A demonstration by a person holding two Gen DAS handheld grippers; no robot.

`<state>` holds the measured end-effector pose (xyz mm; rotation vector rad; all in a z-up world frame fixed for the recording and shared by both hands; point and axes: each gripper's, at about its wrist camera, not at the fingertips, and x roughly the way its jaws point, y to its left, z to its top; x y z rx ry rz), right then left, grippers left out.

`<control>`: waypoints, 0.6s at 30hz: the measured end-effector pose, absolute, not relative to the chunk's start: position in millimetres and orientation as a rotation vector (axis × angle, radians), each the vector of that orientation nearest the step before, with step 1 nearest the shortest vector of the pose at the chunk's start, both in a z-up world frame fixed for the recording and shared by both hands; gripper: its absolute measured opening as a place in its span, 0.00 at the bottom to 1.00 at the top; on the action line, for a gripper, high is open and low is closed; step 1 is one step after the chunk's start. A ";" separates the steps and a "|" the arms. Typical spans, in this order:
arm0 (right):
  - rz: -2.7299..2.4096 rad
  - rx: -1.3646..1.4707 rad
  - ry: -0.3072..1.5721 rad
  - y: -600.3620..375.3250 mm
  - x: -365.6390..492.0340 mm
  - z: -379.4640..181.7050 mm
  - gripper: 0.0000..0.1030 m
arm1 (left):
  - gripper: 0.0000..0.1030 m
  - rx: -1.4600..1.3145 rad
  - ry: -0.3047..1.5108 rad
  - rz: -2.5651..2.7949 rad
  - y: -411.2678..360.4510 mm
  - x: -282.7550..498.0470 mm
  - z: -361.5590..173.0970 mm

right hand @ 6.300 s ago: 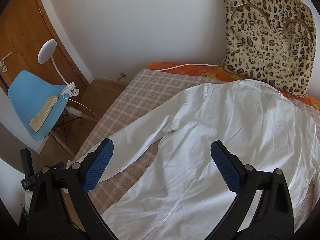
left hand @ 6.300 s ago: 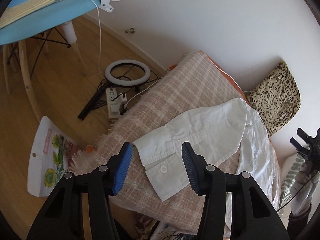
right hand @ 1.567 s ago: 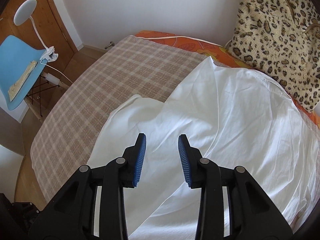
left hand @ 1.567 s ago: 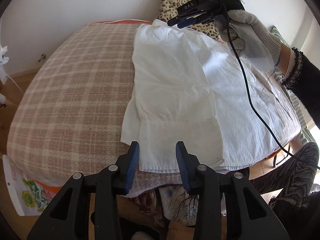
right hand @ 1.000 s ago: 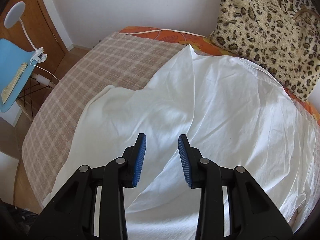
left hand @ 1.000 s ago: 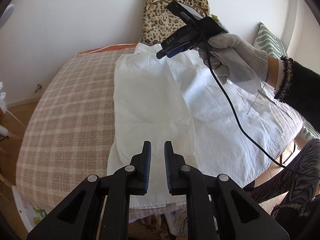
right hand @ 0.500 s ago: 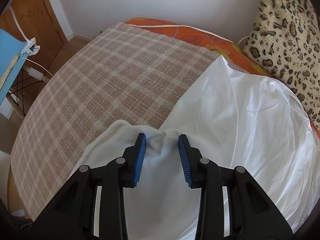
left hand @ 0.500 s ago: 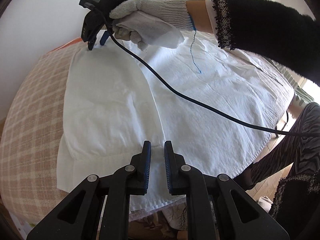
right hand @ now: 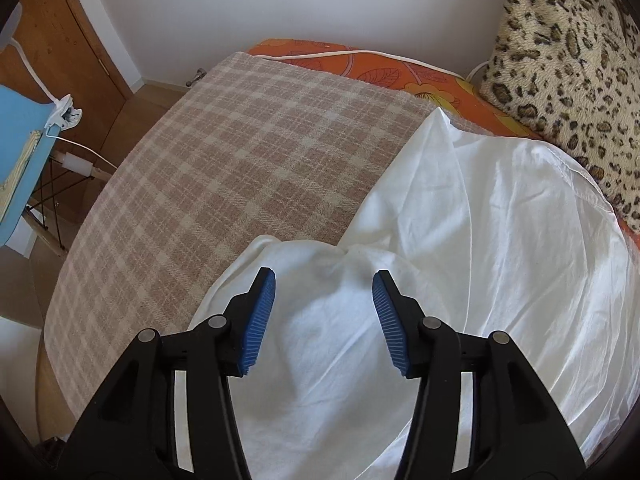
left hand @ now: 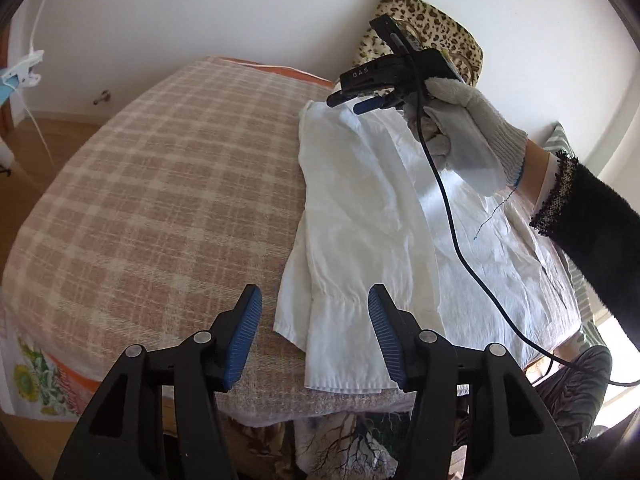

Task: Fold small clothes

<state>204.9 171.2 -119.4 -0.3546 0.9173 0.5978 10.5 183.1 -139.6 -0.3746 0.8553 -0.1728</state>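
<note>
A white shirt [left hand: 360, 216] lies on the plaid-covered bed, its left side and sleeve folded over the body; the cuff [left hand: 344, 352] reaches the near edge. My left gripper [left hand: 316, 336] is open and empty just above the cuff end. My right gripper [right hand: 324, 320] is open and empty over the folded shoulder of the shirt [right hand: 460, 280]. In the left wrist view the right gripper [left hand: 360, 100] hovers at the shirt's far end in a gloved hand [left hand: 460, 136].
A plaid blanket [left hand: 160, 200] covers the bed, also in the right wrist view [right hand: 240, 152]. A leopard-print cushion [right hand: 568, 72] leans on the wall. A blue chair [right hand: 16, 152] with a clip lamp stands on the wooden floor at left. A black cable [left hand: 460, 248] trails over the shirt.
Both grippers have opened and let go of the shirt's folded side. The left gripper has pulled back toward the cuff end; the right hand has lifted off the far end.
</note>
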 end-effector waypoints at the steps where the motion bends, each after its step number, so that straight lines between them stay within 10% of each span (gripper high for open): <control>1: 0.609 -0.357 0.929 173.5 200.0 -118.1 0.56 | 0.53 -0.379 0.870 -0.173 184.6 13.1 -143.7; 7: 0.599 -0.410 0.982 202.5 176.1 -122.7 0.65 | 0.50 -0.448 0.910 -0.179 187.0 21.3 -161.6; 18: 0.425 -0.436 1.021 241.8 191.5 -141.5 0.66 | 0.14 -0.460 0.930 -0.244 181.2 25.6 -167.1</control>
